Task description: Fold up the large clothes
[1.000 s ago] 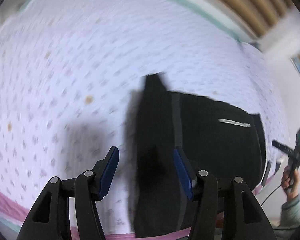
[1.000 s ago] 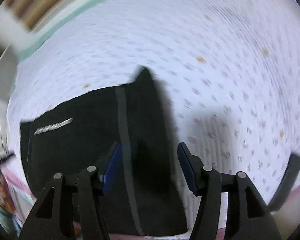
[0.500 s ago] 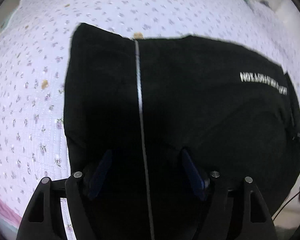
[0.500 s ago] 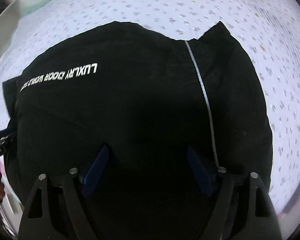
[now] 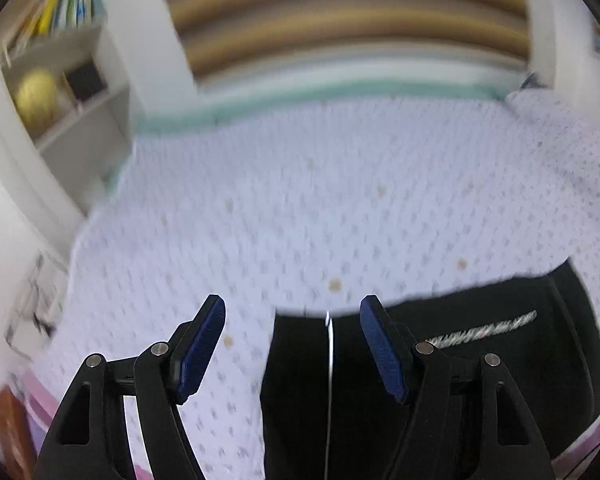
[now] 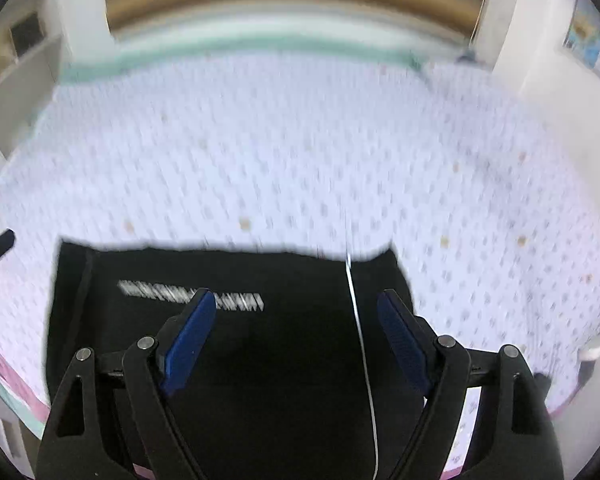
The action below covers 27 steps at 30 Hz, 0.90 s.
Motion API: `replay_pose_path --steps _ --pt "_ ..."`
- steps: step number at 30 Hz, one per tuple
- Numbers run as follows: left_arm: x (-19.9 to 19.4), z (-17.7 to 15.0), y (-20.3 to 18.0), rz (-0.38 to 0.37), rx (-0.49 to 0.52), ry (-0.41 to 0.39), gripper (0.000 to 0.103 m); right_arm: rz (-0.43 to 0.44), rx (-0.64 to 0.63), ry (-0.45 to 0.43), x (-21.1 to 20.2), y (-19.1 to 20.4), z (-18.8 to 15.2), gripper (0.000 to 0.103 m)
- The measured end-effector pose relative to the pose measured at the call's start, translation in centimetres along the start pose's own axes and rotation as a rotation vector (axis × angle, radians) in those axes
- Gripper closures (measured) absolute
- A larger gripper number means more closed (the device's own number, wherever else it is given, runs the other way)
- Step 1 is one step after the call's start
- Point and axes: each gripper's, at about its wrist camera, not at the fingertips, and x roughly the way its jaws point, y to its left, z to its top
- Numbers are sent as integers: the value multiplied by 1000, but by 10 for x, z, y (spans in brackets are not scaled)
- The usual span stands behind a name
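Note:
A black garment [image 6: 260, 360] with a thin white stripe and white lettering lies folded flat at the near edge of the bed. In the left wrist view it [image 5: 480, 360] fills the lower right. My left gripper [image 5: 292, 320] is open and empty, raised above the garment's left edge. My right gripper [image 6: 296, 312] is open and empty, raised above the garment's middle. Both views are blurred by motion.
The bed's lilac dotted sheet [image 5: 320, 208] spreads beyond the garment, with a green border and a brown slatted headboard [image 5: 340, 20] at the far side. A white bookshelf [image 5: 60, 80] stands at the far left. White walls flank the bed.
Both grippers have lifted up and tilted away from the garment, so the views swung from close over the black cloth to the bed's far side and headboard. Both stay open.

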Motion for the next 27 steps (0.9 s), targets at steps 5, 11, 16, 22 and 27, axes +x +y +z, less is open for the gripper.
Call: replay_pose_path --steps 5,11,16,22,27 --pt "-43 23 -8 -58 -38 -70 32 -24 54 -66 -47 9 18 19" --pt "-36 24 -22 -95 -97 -31 32 -59 47 -80 -64 20 9 18" --pt "-36 16 -44 -126 -100 30 32 -46 45 -16 -42 19 3 18" --pt "-26 9 -54 -138 -81 84 32 -36 52 40 -25 19 -4 18" --pt "-22 9 -56 -151 -80 103 32 -32 57 65 -20 18 -11 18"
